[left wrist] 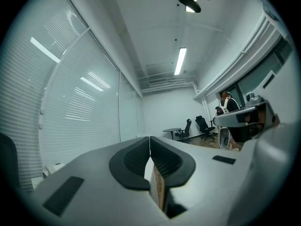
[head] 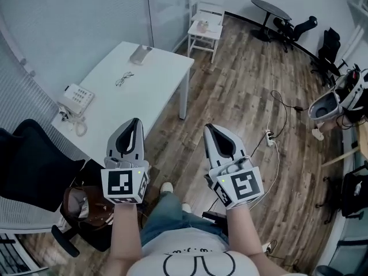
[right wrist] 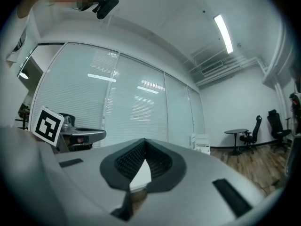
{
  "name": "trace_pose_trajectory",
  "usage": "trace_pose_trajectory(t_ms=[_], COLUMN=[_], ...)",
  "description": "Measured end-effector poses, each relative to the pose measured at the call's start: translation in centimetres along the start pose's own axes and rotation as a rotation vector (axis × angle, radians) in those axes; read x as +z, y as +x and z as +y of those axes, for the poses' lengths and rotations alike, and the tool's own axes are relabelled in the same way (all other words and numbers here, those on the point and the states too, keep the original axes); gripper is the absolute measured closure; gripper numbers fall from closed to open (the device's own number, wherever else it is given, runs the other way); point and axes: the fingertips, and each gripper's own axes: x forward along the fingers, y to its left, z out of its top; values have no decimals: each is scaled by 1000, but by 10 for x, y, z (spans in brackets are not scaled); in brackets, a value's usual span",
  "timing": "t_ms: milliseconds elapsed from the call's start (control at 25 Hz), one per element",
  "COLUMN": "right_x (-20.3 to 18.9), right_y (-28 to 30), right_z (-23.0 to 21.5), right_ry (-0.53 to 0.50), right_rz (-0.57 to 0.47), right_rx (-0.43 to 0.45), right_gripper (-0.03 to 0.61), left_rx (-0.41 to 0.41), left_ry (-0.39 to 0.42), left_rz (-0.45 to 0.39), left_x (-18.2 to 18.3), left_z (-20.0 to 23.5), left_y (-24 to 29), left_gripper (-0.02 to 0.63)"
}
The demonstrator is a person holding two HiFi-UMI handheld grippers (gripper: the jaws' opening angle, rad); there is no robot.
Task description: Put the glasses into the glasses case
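In the head view a pair of dark-framed glasses point(head: 124, 79) lies on the white table point(head: 155, 91), with a grey glasses case point(head: 140, 54) beyond it near the far edge. My left gripper point(head: 135, 121) is held level over the table's near corner, short of both, jaws together and empty. My right gripper point(head: 208, 128) is level over the wooden floor, to the right of the table, jaws together and empty. The left gripper view shows the tips point(left wrist: 150, 139) meeting, and the right gripper view shows the same point(right wrist: 143, 141).
A white desk phone point(head: 76, 99) with a coiled cord sits at the table's left end. A black office chair point(head: 34, 165) and a brown bag point(head: 86, 206) stand to my left. A white chair point(head: 205, 26) stands beyond the table; a power strip point(head: 268, 137) and cables lie on the floor at the right.
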Motion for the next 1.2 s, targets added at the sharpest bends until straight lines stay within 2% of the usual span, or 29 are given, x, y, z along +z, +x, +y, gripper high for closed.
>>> trace_pose_trajectory(t_ms=[320,680,920,1040,1200], right_x=[-23,-25,-38,-48,-58], right_y=[85,239,330,361,384], right_z=[-45,-98,-114,-117,-118], right_ry=[-16,-61,-47,-27,9], right_rz=[35,65,99,114,132], right_rx=[27,84,119,139,165], right_gripper=[568,568,568,568,568], left_rx=[71,137,182,188,183], left_ry=[-49,-83,-109,-94,-41], left_rz=[12,14,42,75,131], left_x=[-26,-44,-60,-69,-83], left_z=[48,127,189,209,222], left_y=[88,222,279,297,309], left_gripper=[597,597,591,497,462])
